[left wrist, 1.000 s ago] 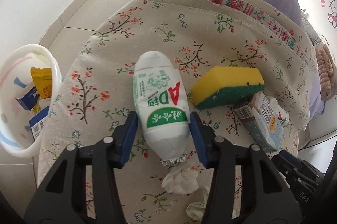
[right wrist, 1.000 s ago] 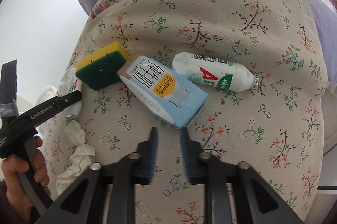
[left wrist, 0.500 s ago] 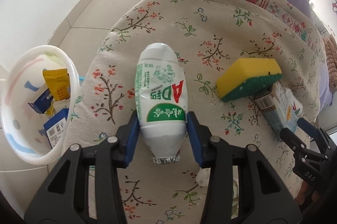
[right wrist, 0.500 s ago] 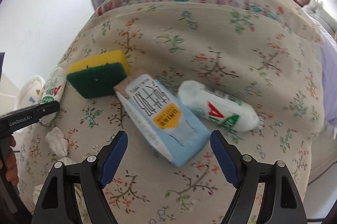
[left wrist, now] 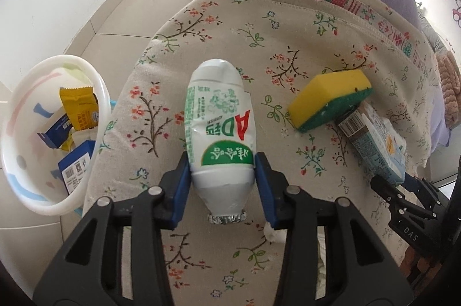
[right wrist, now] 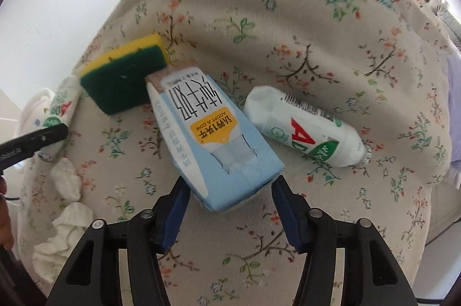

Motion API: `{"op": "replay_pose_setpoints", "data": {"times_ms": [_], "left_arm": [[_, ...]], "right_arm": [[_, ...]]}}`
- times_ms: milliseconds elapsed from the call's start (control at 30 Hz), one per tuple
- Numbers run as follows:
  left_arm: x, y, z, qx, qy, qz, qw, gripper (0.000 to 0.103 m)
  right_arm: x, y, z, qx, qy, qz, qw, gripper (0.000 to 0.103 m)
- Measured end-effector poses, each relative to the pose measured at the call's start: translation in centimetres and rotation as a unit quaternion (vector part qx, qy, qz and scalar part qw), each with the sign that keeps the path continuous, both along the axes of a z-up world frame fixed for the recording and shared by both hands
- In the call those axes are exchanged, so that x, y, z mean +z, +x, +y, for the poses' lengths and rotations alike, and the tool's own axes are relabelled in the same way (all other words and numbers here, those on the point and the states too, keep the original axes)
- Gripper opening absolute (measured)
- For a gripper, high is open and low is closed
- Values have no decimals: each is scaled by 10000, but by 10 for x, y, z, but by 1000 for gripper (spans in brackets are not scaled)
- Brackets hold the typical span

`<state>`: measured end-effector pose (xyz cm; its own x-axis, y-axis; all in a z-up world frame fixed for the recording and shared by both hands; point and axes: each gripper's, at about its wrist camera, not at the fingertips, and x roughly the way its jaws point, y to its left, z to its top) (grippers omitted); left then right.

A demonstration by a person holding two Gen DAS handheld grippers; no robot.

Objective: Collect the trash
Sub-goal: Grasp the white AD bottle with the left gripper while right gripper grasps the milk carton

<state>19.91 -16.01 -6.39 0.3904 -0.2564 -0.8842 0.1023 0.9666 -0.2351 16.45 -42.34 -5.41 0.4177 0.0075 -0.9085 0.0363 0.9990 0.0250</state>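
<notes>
Floral tablecloth point(left wrist: 288, 26) covers the table and fills most of both views, cream with red and green sprigs and a patterned band along its far edge. Beside the table on my left stands a white plastic basket point(left wrist: 95, 81), down at floor level, with a yellow wrapper point(left wrist: 79, 107) and blue cartons point(left wrist: 76, 170) already inside it.

On the cloth, the blue milk carton point(right wrist: 213, 142) lies flat, its near end between the blue pads of my right gripper point(right wrist: 230, 190). Those jaws are spread wide on either side of the carton's corner, close to it, though I cannot tell whether the pads touch it. The carton's far end sits against a yellow and green sponge point(right wrist: 126, 72).

My left gripper point(left wrist: 222, 176) is clamped on a white AD yogurt-drink bottle point(left wrist: 220, 127), both pads pressed against its lower body, the crumpled foil mouth point(left wrist: 226, 218) pointing back toward me and its base pointing away. It sits just right of the basket. A second bottle point(right wrist: 305, 127) of the same kind lies on its side just to the right of the carton, foil end pointing right.

Crumpled white tissues point(right wrist: 66, 182) lie near the left edge of the cloth in the right wrist view; a small scrap of one point(left wrist: 273, 232) shows just behind my left gripper's right pad.
</notes>
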Motion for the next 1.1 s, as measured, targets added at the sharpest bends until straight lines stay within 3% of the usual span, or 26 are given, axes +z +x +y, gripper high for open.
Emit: {"op": "replay_pose_setpoints", "data": {"times_ms": [467,533,733,800,867,900,933,1100], "left_arm": [[33,-24,36,-73,-256,-285,9992,45],[41,-25,43,-64,-284,-306,9991,45],[44,-31,59,3,-342,-334,9989,45],[46,-31,66,28,-360,-339,9988,45],[48,-32,73,46,-364,-362,9987,45],[49,-33,76,57,-369,-368,9986,45],[50,-32,79,68,-375,-370,9986,45],[52,-28,87,81,-358,-422,9984,45]], "right_arm": [[74,-61,4,-174,382,-373,9984,51],[83,-69,6,-205,412,-425,9980,3],[80,-75,7,-441,589,-404,9965,5],[72,-73,6,-561,701,-281,9956,13],[62,-59,9,-655,738,-162,9950,31],[60,-58,7,-735,759,-122,9943,56],[59,-56,7,-810,771,-143,9936,74],[60,-50,-2,-1100,863,-275,9898,77]]}}
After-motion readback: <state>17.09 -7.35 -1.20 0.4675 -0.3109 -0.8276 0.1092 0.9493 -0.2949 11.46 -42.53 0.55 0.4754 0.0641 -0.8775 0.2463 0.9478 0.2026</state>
